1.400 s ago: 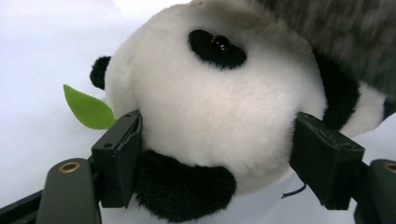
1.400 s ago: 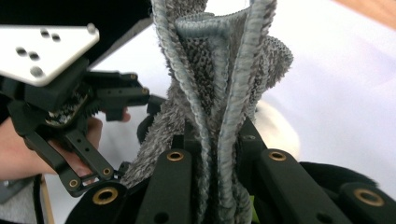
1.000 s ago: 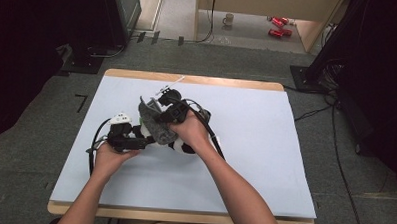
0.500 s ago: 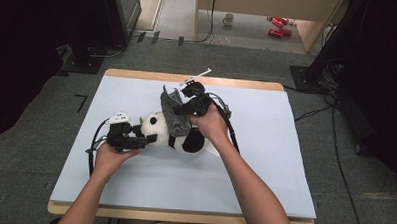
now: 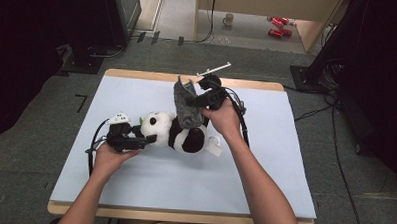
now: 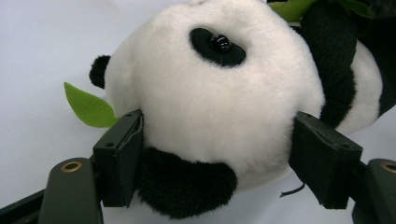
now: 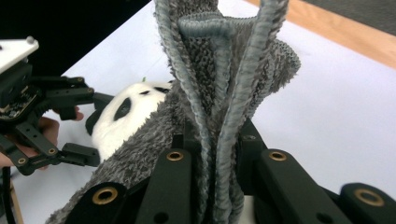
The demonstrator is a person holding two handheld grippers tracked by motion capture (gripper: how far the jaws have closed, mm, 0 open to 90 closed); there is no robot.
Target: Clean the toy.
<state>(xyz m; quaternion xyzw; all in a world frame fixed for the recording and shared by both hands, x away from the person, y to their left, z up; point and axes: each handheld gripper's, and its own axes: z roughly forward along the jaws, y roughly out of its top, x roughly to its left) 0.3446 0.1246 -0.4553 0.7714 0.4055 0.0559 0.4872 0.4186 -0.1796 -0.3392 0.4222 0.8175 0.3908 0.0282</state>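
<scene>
Near the desk's [image 5: 133, 200] left, your left gripper [image 5: 135, 141] clamps the plush panda's [image 5: 178, 134] head; keep it pinned. Beyond, your right gripper [image 5: 199, 99], shut tight on the grey cloth [image 5: 185, 106], should lift gently up and clear.

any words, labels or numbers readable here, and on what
None can be read.
White tag on the panda plush toy, by its rump: too small to read.
Red cans on the floor: print too blurred.
Grey cloth, grippers, table: no text.
</scene>
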